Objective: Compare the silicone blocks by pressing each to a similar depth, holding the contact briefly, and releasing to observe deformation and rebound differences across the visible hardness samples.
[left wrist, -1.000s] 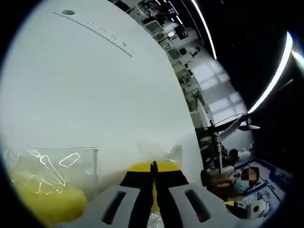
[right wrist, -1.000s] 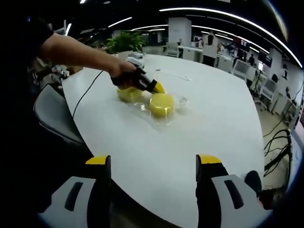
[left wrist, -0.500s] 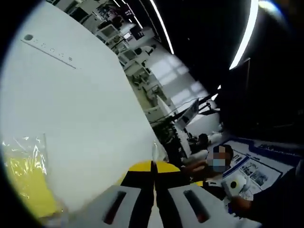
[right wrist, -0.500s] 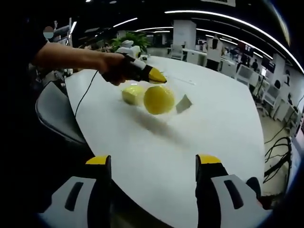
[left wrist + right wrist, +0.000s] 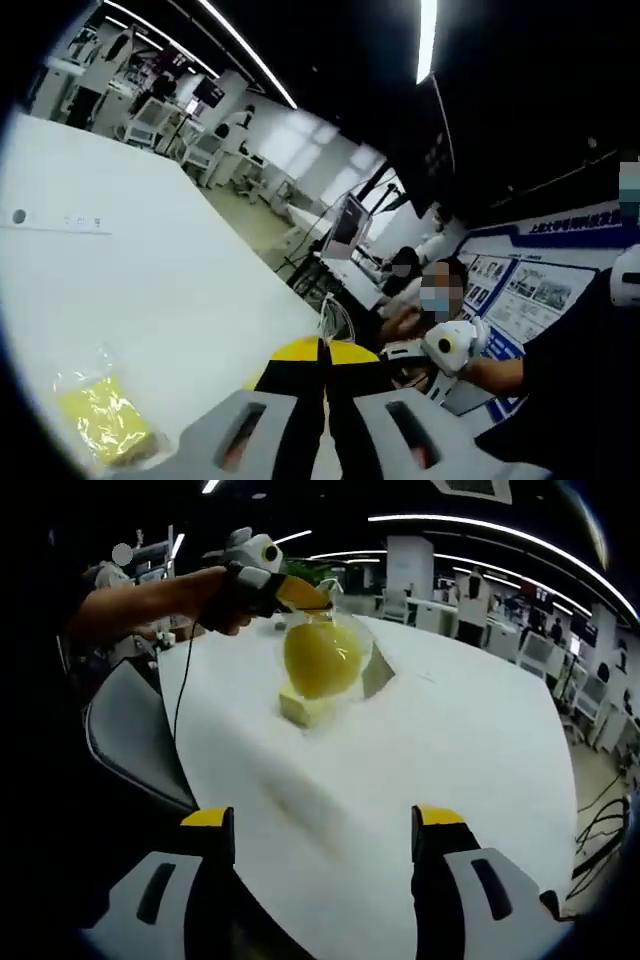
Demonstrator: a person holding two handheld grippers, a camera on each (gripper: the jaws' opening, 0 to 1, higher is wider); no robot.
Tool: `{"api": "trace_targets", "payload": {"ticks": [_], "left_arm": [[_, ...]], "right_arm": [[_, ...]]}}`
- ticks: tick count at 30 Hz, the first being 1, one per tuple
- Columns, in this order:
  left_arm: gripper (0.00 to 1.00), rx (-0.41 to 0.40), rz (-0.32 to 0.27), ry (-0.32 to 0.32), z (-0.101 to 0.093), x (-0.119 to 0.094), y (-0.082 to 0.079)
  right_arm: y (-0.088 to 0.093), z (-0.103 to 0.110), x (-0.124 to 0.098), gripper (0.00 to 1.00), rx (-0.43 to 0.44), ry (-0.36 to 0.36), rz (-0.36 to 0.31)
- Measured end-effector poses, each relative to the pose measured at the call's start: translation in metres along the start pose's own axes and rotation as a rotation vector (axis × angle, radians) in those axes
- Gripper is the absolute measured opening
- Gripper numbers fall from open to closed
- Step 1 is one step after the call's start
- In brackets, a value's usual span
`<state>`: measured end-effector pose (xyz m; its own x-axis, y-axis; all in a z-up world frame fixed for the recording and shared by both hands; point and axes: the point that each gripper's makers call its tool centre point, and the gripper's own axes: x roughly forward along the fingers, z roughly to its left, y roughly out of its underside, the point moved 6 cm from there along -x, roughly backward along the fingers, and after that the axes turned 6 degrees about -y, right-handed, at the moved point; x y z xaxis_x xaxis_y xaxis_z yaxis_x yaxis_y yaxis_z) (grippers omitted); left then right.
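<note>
In the right gripper view, my left gripper (image 5: 300, 594), held by a hand, is shut on the top of a clear plastic bag (image 5: 362, 652). A round yellow silicone block (image 5: 319, 660) hangs inside the bag, above the white table (image 5: 450, 740). A flatter yellow block (image 5: 304, 709) lies on the table just under it. In the left gripper view, the shut jaws (image 5: 323, 349) pinch a wisp of the clear bag (image 5: 327, 316). The bagged yellow block (image 5: 101, 421) lies on the table at the lower left. My right gripper (image 5: 325, 822) stands open near the table's edge with nothing between its fingers.
A grey chair (image 5: 131, 732) stands by the table's left edge, and a black cable (image 5: 184, 676) runs down from the left gripper. A thin ruler strip (image 5: 60, 226) lies farther along the table. People sit at desks (image 5: 440, 300) beyond the table's edge.
My left gripper has risen, lifting the bag with the round yellow block off the table. The flatter block stayed on the table. The right gripper stays open.
</note>
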<state>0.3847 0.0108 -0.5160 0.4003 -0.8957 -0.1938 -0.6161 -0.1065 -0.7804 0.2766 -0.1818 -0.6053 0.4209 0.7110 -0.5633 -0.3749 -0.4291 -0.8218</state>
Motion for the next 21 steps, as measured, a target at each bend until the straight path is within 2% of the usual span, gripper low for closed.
{"api": "trace_targets", "payload": {"ticks": [4,7,11,14,18,21], "left_arm": [[0.0,-0.012,-0.078,-0.008,-0.01,-0.019,-0.02],[0.0,0.013,-0.141,-0.007,-0.022,-0.031,-0.038],[0.0,0.013,-0.183,0.014,-0.032,-0.041,-0.05],[0.0,0.02,-0.186,0.023,-0.034,-0.045,-0.053],[0.0,0.04,-0.153,0.022,-0.036,-0.045,-0.047],[0.0,0.061,-0.141,0.016,-0.037,-0.045,-0.045]], "right_arm": [[-0.007,0.002,0.008,0.65,-0.015,-0.035,-0.007],[-0.012,0.004,0.011,0.65,-0.035,-0.048,-0.003],[-0.022,0.003,0.014,0.64,-0.047,-0.077,-0.027],[-0.034,0.004,0.017,0.63,-0.047,-0.108,-0.072],[-0.051,0.006,0.023,0.65,-0.037,-0.156,-0.137],[-0.061,0.008,0.025,0.62,-0.046,-0.194,-0.179]]}}
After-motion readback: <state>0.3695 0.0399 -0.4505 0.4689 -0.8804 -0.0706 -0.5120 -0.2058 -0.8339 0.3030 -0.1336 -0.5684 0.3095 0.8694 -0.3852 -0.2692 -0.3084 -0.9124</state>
